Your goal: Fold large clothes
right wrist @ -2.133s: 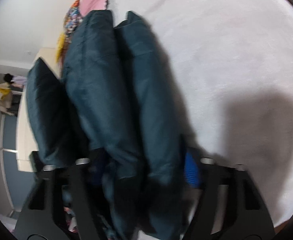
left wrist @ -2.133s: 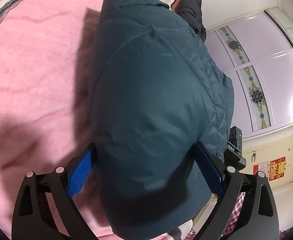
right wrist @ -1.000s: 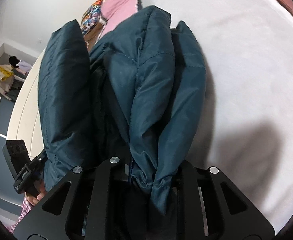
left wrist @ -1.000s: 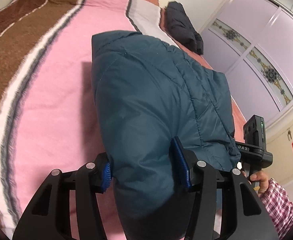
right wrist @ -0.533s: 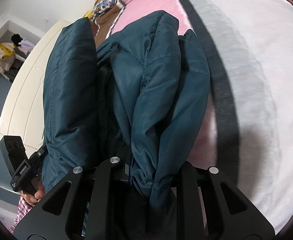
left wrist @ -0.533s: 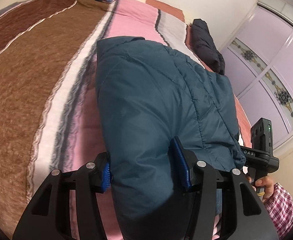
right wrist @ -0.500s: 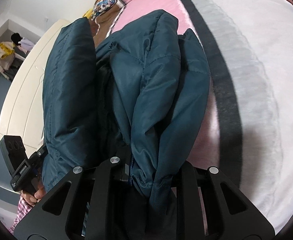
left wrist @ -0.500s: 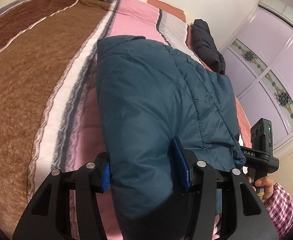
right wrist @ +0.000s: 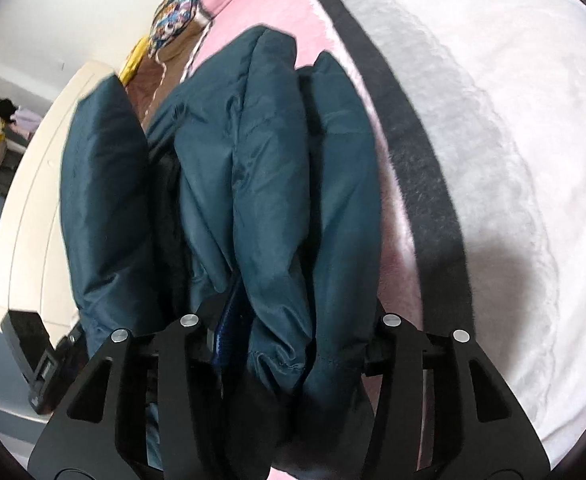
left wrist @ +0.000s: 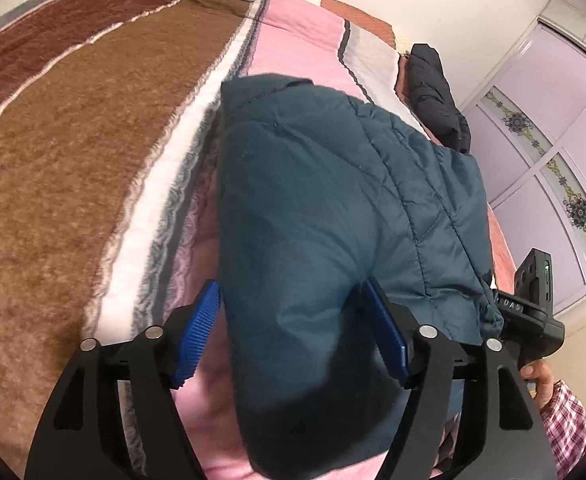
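I see the teal jacket point(left wrist: 325, 216) as quilted synthetic cloth, smooth with a faint sheen, stitched in diamonds. The blanket point(left wrist: 65, 168) under it is fuzzy, matt pile, brown, pink and white. My left gripper point(left wrist: 293, 336) is matt black plastic with ribbed blue pads point(left wrist: 197, 336) and bright metal pins. The wardrobe doors point(left wrist: 549, 128) look smooth and glossy.

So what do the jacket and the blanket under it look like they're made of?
Jacket: smooth synthetic shell, likely nylon or polyester, slight sheen, quilted stitch lines and puffy fill. Blanket: thick plush fleece, matte and fuzzy, with a nappy pile in its brown, white and pink stripes; exact fibre unclear.
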Demonstrator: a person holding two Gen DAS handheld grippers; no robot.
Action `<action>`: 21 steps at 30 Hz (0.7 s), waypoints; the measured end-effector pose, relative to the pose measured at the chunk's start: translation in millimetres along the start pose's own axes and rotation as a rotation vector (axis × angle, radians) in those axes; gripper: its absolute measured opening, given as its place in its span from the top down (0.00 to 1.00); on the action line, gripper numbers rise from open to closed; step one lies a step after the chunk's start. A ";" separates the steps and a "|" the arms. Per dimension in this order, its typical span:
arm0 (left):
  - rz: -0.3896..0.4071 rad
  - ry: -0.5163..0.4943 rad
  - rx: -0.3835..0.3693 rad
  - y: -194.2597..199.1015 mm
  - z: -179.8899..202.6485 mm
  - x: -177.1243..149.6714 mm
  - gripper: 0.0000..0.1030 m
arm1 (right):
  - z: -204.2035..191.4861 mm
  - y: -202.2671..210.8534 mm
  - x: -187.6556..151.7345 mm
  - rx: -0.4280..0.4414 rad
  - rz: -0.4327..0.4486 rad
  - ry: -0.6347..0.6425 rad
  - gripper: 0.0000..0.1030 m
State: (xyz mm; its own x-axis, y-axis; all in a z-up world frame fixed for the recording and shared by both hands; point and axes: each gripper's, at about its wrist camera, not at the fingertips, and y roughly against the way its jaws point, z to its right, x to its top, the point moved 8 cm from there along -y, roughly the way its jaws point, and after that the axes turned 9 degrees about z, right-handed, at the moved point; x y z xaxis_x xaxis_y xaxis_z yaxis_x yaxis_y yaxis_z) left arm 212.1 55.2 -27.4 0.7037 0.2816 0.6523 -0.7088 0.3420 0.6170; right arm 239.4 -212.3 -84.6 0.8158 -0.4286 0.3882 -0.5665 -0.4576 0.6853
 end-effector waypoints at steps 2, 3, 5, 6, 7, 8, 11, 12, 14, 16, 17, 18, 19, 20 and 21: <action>0.006 -0.006 0.003 9.3 1.0 0.7 0.32 | -1.0 6.6 3.7 0.002 0.013 -0.017 0.50; 0.008 -0.009 0.004 12.0 1.8 1.1 0.32 | -0.6 11.9 5.9 0.005 0.022 -0.021 0.50; 0.016 -0.021 -0.004 21.8 7.1 1.5 0.32 | -4.5 19.5 10.2 0.006 0.033 -0.017 0.50; 0.018 -0.027 -0.003 24.4 8.8 1.4 0.31 | -4.1 26.6 7.4 0.006 0.036 -0.013 0.50; 0.022 -0.038 -0.004 29.7 12.1 0.2 0.31 | -5.7 30.9 6.7 0.005 0.041 -0.007 0.50; 0.024 -0.045 -0.003 34.4 14.7 -1.1 0.31 | -6.3 37.2 6.4 -0.002 0.051 0.005 0.50; 0.028 -0.043 -0.011 46.2 19.9 -4.9 0.31 | -12.8 52.9 5.7 -0.021 0.088 0.050 0.50; 0.029 -0.044 -0.013 49.2 21.7 -6.2 0.31 | -14.9 59.9 2.2 -0.028 0.100 0.068 0.50; 0.029 -0.052 -0.015 56.6 25.7 -10.7 0.31 | -19.3 69.8 -0.3 -0.029 0.124 0.100 0.50; 0.021 -0.060 -0.010 61.9 28.4 -16.8 0.31 | -23.0 83.3 -6.7 -0.034 0.144 0.135 0.50; 0.017 -0.062 -0.009 64.0 30.3 -19.2 0.31 | -24.3 87.4 -10.0 -0.033 0.148 0.146 0.50; 0.013 -0.066 -0.007 66.9 32.4 -23.0 0.31 | -26.8 92.6 -14.1 -0.031 0.153 0.162 0.50; 0.011 -0.069 -0.001 68.1 33.4 -25.7 0.31 | -29.2 96.6 -17.4 -0.035 0.157 0.179 0.50; 0.008 -0.074 0.009 69.7 34.7 -28.5 0.31 | -32.7 99.5 -20.0 -0.039 0.160 0.196 0.50; 0.006 -0.078 0.014 71.6 36.8 -30.7 0.31 | -36.6 100.5 -20.8 -0.036 0.162 0.207 0.50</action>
State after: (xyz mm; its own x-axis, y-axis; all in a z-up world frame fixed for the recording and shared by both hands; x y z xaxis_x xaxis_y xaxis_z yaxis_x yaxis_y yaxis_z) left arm 138.0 38.1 12.9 0.6935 0.2127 0.6883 -0.7142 0.3281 0.6182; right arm 169.7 -220.9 -1.3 0.7234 -0.3239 0.6098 -0.6901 -0.3666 0.6239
